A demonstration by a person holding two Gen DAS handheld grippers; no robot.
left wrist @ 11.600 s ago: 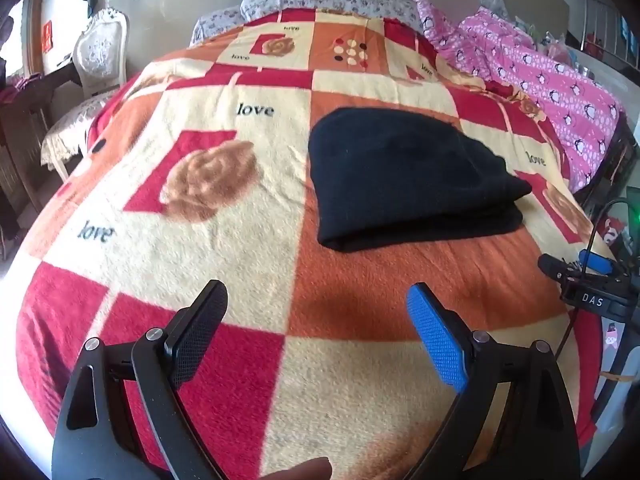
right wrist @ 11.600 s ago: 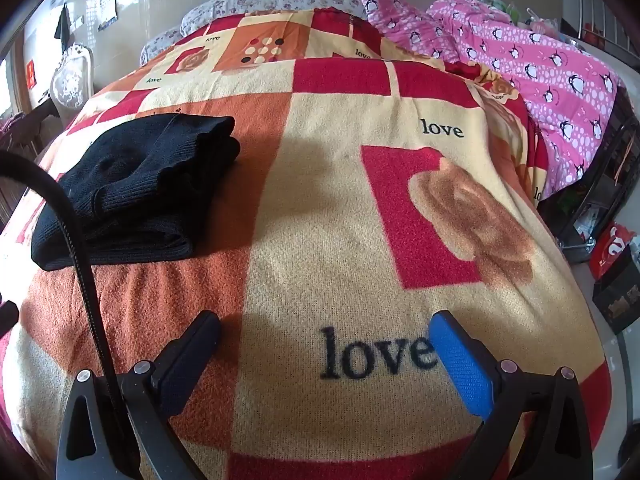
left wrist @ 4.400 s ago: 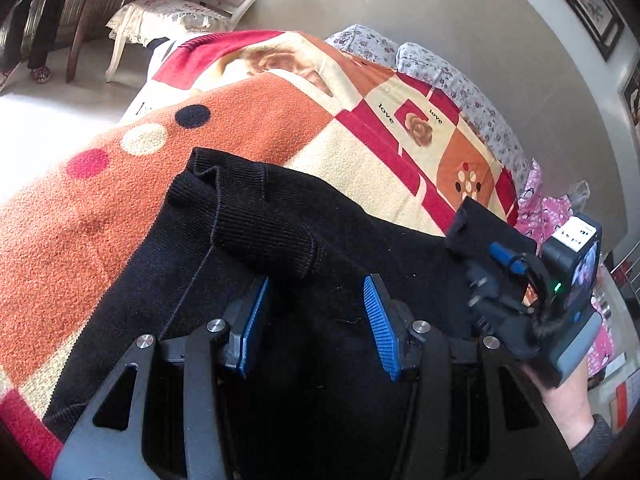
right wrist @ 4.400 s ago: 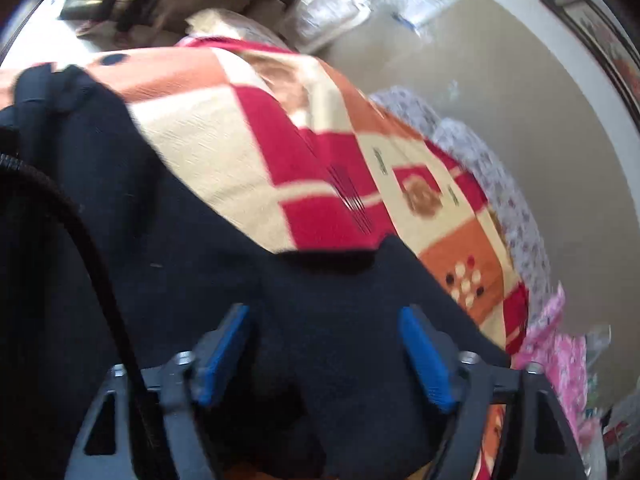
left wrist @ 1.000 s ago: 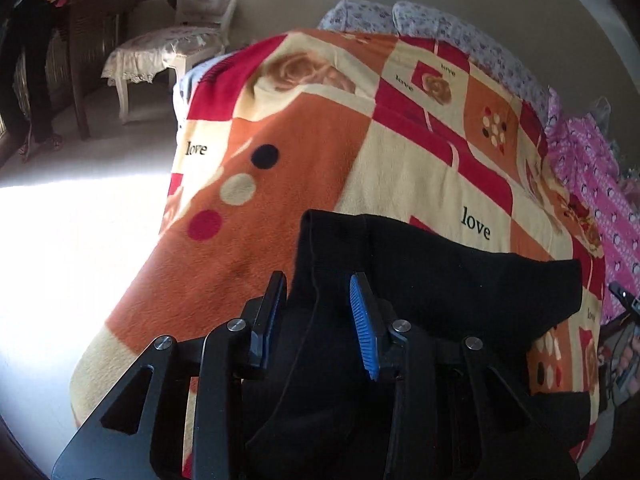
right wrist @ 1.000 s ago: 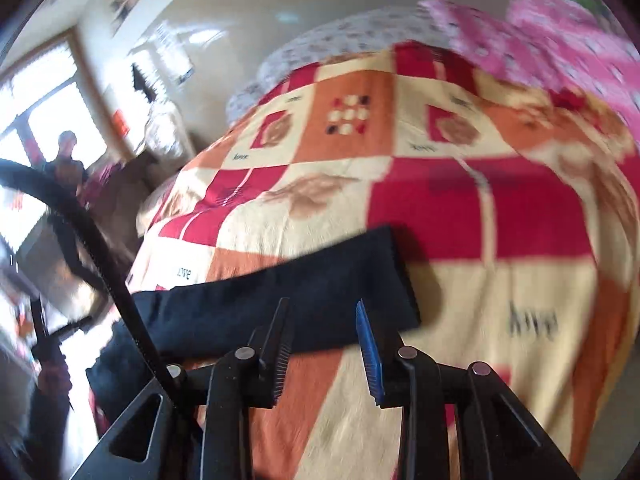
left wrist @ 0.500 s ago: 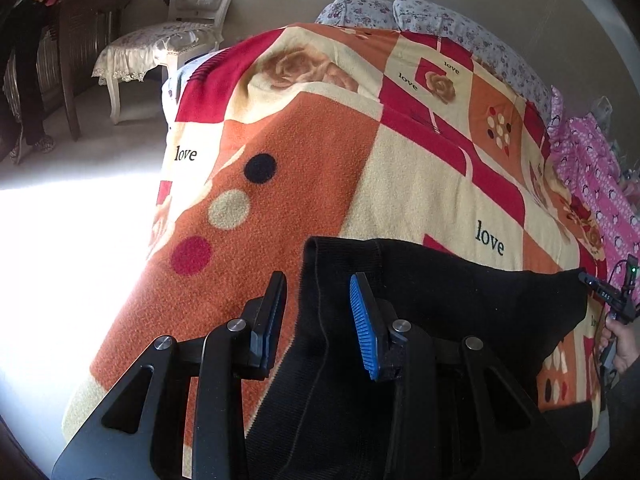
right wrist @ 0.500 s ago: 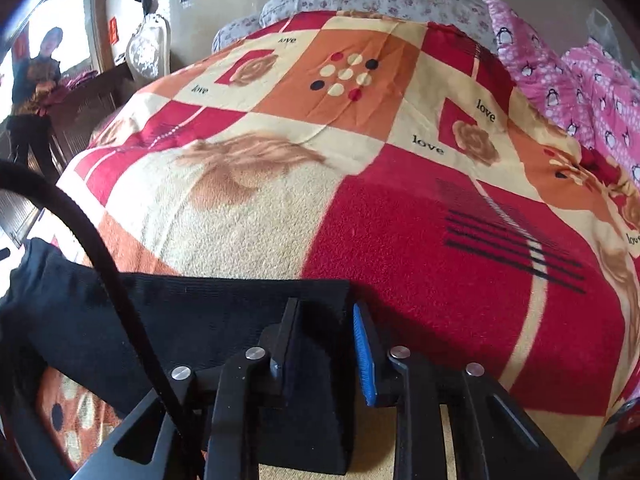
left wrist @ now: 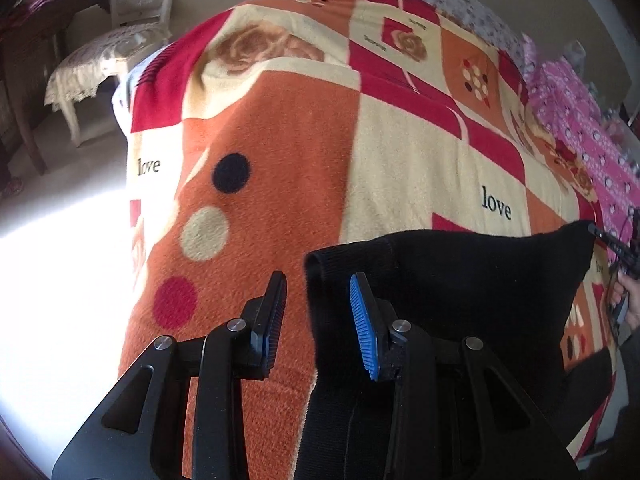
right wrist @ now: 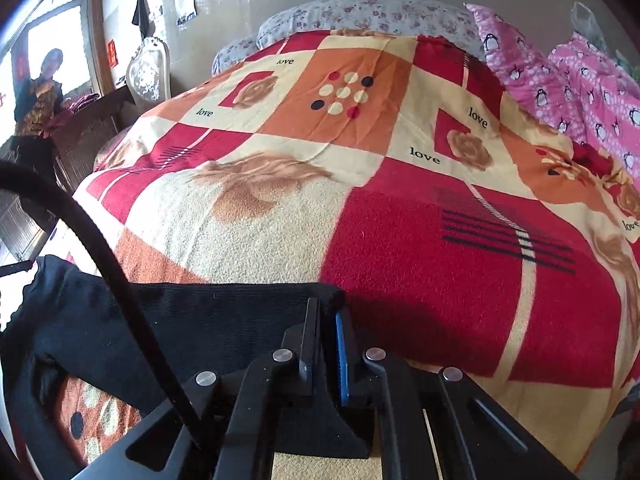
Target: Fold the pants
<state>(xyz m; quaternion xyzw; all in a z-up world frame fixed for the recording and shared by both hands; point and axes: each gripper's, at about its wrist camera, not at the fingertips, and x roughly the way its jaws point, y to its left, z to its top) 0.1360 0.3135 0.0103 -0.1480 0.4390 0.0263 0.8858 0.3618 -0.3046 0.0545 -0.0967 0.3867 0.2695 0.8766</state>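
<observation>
**Grip released on the left, held on the right**

Fingers of the left gripper (left wrist: pixel 316 312) stand spread, the corner of the black pants (left wrist: pixel 460 280) sitting loose between them with a visible gap to the left pad — half a second ago the same fingers were closer on that hem, so the left side has just let go. The right gripper (right wrist: pixel 326 336) has gone the other way: its fingers are pressed nearly together, pinching the opposite corner of the waistband edge, tighter than half a second ago.

Between the two, the pants lie stretched flat along the near edge of the bed, on the patterned blanket (left wrist: pixel 280 140), their lower part hanging off toward the floor. The spreading-out looks done on the left; the right corner probably needs setting down before any fold begins.
</observation>
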